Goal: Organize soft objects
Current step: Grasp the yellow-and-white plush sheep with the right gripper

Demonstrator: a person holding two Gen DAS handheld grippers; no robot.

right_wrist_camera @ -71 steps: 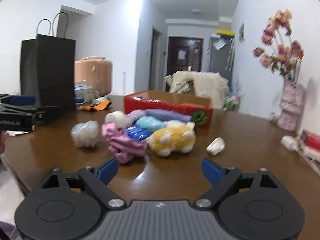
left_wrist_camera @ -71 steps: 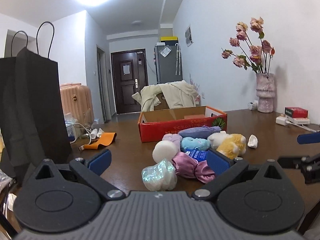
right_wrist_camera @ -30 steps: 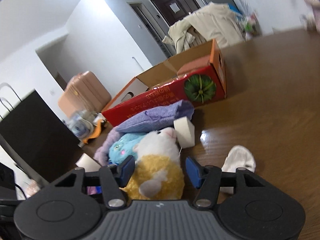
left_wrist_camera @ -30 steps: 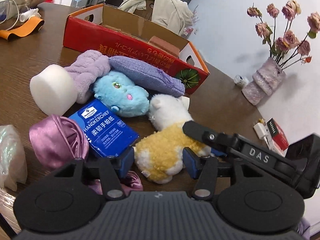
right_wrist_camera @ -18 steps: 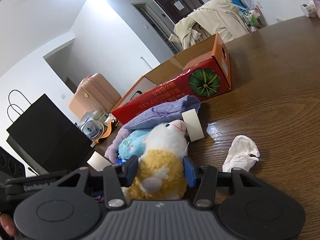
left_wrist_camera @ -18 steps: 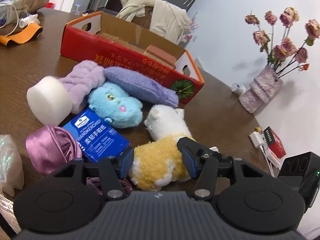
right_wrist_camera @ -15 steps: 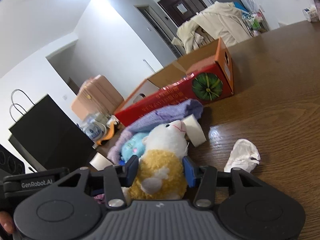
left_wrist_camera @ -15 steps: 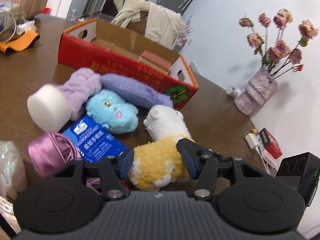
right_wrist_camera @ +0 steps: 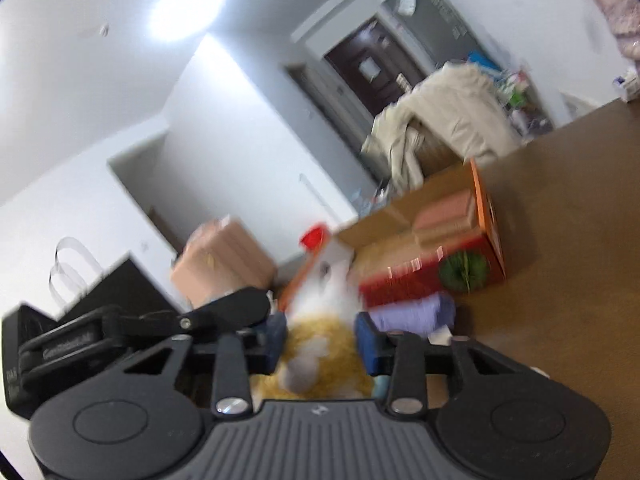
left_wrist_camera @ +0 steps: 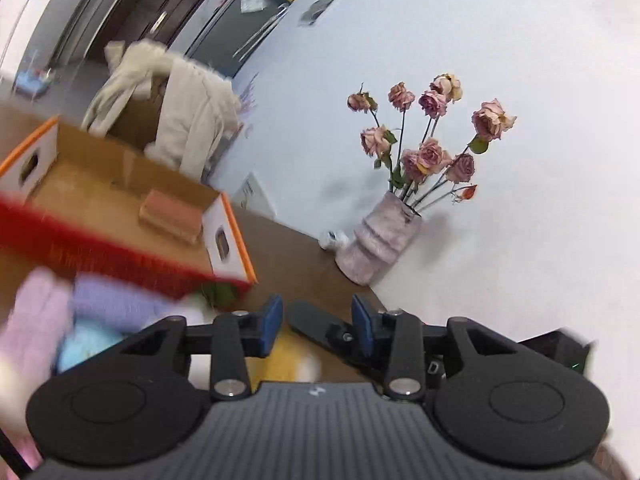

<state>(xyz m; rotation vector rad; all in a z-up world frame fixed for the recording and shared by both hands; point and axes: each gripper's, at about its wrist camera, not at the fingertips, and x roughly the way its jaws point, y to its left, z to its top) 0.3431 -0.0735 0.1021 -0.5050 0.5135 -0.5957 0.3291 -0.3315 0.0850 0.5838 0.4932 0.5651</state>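
My right gripper (right_wrist_camera: pixel 322 338) is shut on the yellow-and-white plush toy (right_wrist_camera: pixel 324 344) and holds it lifted, tilted toward the red cardboard box (right_wrist_camera: pixel 460 264). In the left wrist view my left gripper (left_wrist_camera: pixel 316 326) has its jaws narrowly apart; the plush (left_wrist_camera: pixel 288 360) shows blurred below and behind them, and one finger of the other gripper crosses between them. I cannot tell whether the left pads touch the plush. The box (left_wrist_camera: pixel 120 208) is open and holds a pink block (left_wrist_camera: pixel 172 216). Purple cloth (left_wrist_camera: pixel 116 304), pink cloth (left_wrist_camera: pixel 32 320) and a blue plush (left_wrist_camera: pixel 88 348) lie before the box.
A vase of dried roses (left_wrist_camera: pixel 380 240) stands on the brown table (left_wrist_camera: pixel 288 256) by the white wall. A black paper bag (right_wrist_camera: pixel 120 288) and a pink suitcase (right_wrist_camera: pixel 224 264) are at the left. A chair draped with a beige coat (right_wrist_camera: pixel 448 120) is behind the box.
Both grippers have risen and tilted up with the yellow plush; the pile now sits lower in view and the box is closer. Both views are motion-blurred.
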